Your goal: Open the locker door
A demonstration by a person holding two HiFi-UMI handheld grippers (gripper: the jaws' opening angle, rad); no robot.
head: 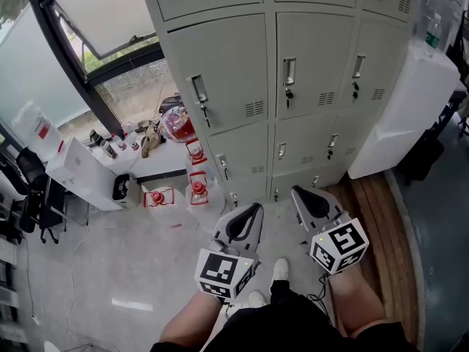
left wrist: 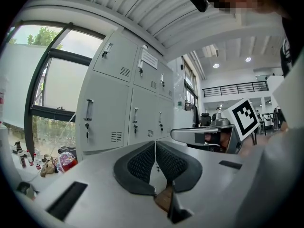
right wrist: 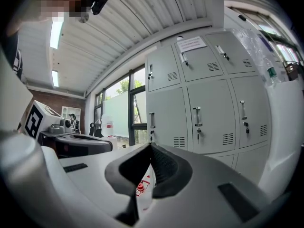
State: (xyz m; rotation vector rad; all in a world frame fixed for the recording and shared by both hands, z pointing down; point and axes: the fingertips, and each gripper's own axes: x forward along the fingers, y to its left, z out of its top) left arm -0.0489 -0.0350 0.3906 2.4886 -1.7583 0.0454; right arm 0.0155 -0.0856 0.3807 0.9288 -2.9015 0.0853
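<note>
**Both grippers clenched, lockers all shut**

The person stands facing the lockers (head: 242, 86), a grey bank w/ doors in rows. Every door in sight sits flush & closed. Each has a slim handle (head: 199, 90) w/ a key (head: 206, 113) hanging just under it.

The L gripper (head: 257, 207) and R gripper (head: 296, 190) are held side by side in front of the person's legs. Both aim at the bank, and neither touches a door or handle. In the left gripper view the L jaws are pressed together at the tips w/ nothing between them. The right gripper view shows the same for the R jaws: tips meeting, nothing gripped.

On the floor left of the lockers stand red lanterns (head: 198, 188) near a white box (head: 80, 174), under a window (head: 110, 20). On the right, a white cabinet (head: 403, 116) stands against the bank w/ a bottle (head: 434, 31) on top.
</note>
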